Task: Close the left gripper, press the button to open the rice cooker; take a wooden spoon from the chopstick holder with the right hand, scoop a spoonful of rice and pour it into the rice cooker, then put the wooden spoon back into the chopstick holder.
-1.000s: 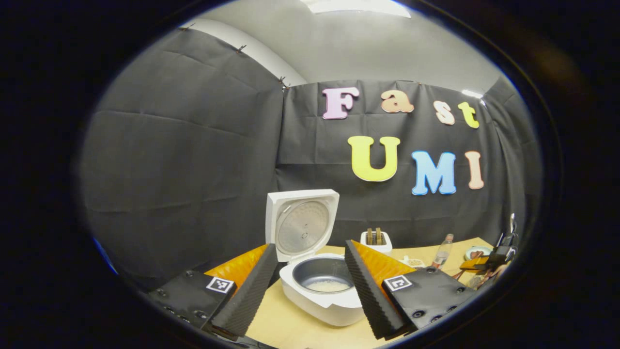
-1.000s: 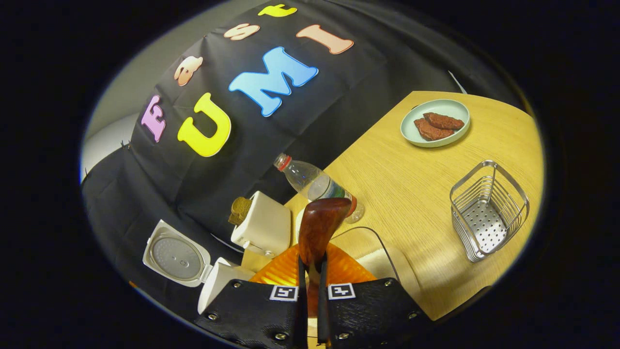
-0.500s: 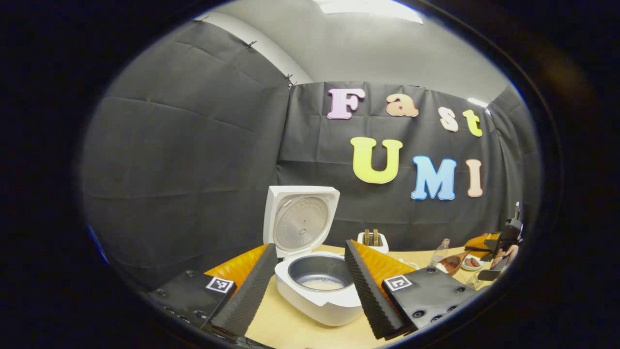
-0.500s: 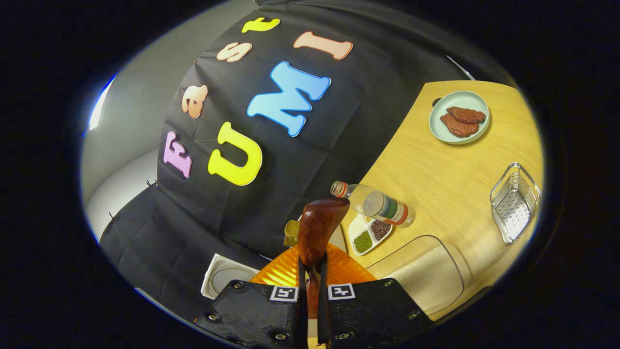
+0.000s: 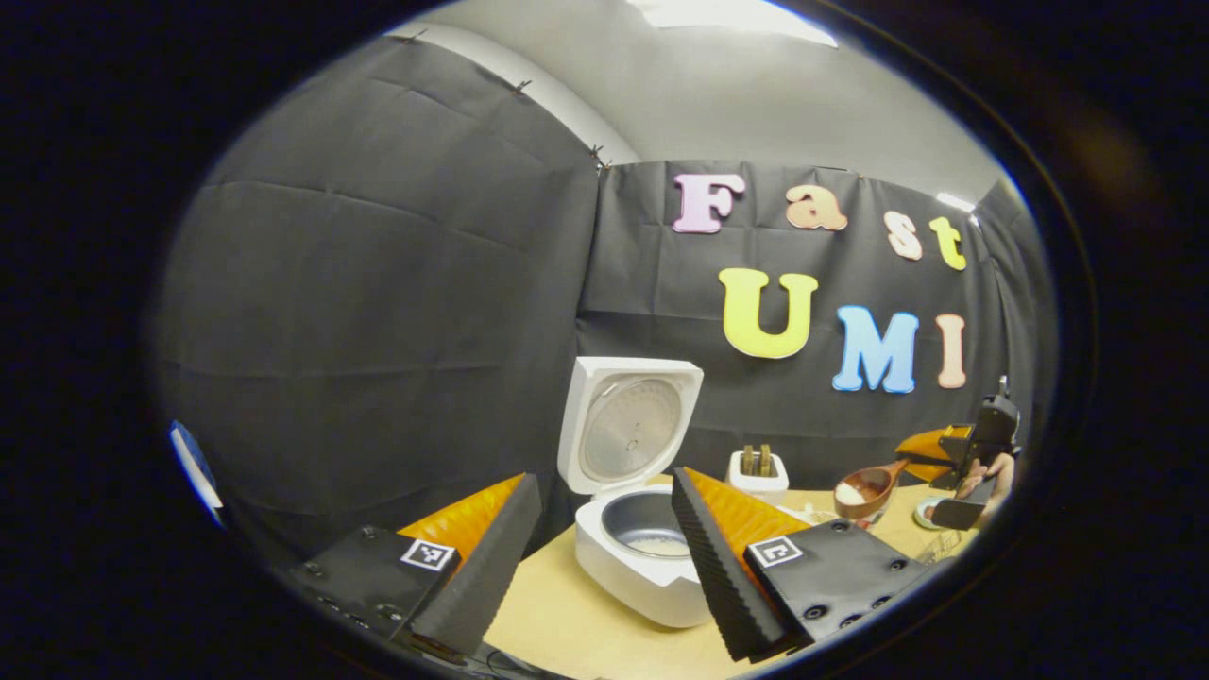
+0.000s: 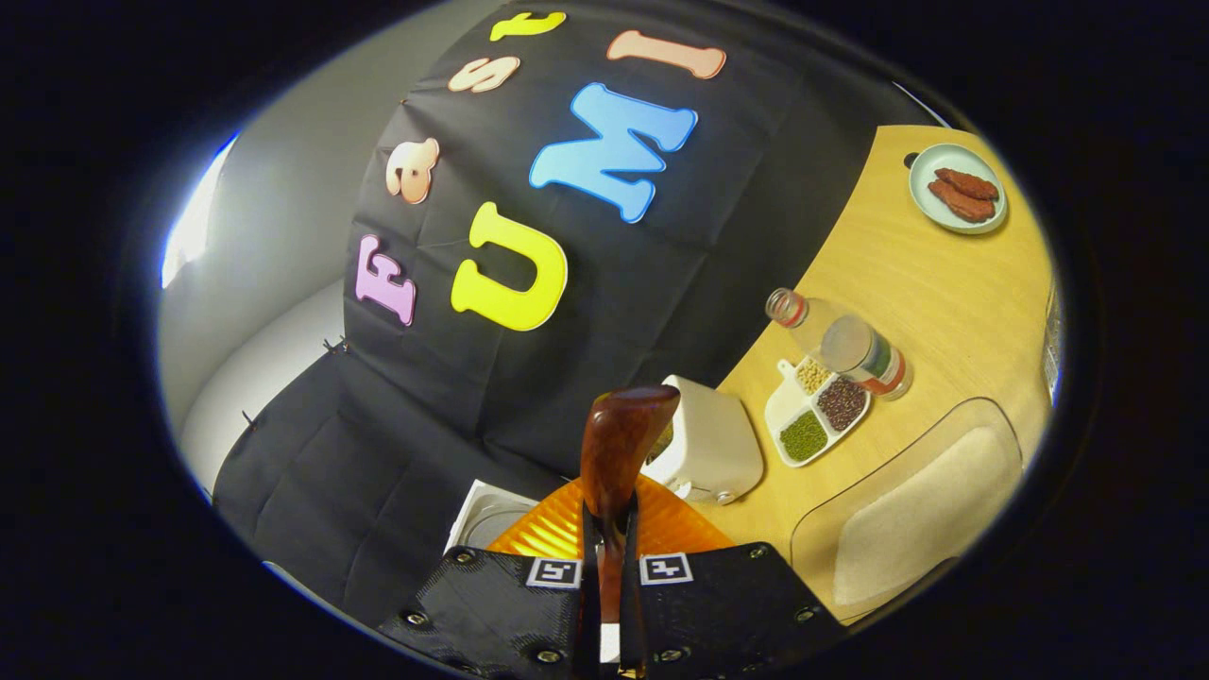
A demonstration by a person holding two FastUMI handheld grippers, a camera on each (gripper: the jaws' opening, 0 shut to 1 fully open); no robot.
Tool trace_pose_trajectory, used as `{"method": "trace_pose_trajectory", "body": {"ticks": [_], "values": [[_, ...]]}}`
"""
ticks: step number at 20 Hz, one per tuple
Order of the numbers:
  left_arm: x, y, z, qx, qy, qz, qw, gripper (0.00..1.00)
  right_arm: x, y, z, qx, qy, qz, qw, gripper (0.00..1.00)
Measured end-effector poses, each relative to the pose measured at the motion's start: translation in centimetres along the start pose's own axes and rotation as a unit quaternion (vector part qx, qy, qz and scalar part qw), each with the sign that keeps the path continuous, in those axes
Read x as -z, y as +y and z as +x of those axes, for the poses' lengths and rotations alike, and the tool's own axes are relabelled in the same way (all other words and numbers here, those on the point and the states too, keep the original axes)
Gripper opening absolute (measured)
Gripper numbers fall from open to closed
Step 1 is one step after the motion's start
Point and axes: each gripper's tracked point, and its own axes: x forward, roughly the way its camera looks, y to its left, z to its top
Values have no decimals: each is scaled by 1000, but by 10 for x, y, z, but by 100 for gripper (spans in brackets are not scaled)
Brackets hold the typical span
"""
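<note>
Creased black cloth walls (image 5: 378,312) clipped along their top edge enclose a pale wood-grain table (image 6: 935,283) beneath a grey ceiling with a bright light panel (image 5: 727,11).

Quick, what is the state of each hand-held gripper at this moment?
Left hand-held gripper: open, holding nothing, in front of the rice cooker.
Right hand-held gripper: closed on the wooden spoon, which carries rice.

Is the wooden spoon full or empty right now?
Full: in the left gripper view, the wooden spoon carries a pale heap of rice in its bowl, held level beside the toaster.
</note>
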Motion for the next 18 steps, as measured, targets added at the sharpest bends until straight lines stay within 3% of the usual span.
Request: {"method": "trace_pose_trajectory", "body": {"ticks": [10, 18], "values": [[10, 28, -17, -33, 12, -14, 999, 97, 76, 65, 72, -46, 68, -57, 995, 8], [16, 49, -33, -56, 14, -12, 998, 99, 148, 88, 128, -62, 117, -131, 982, 8]]}}
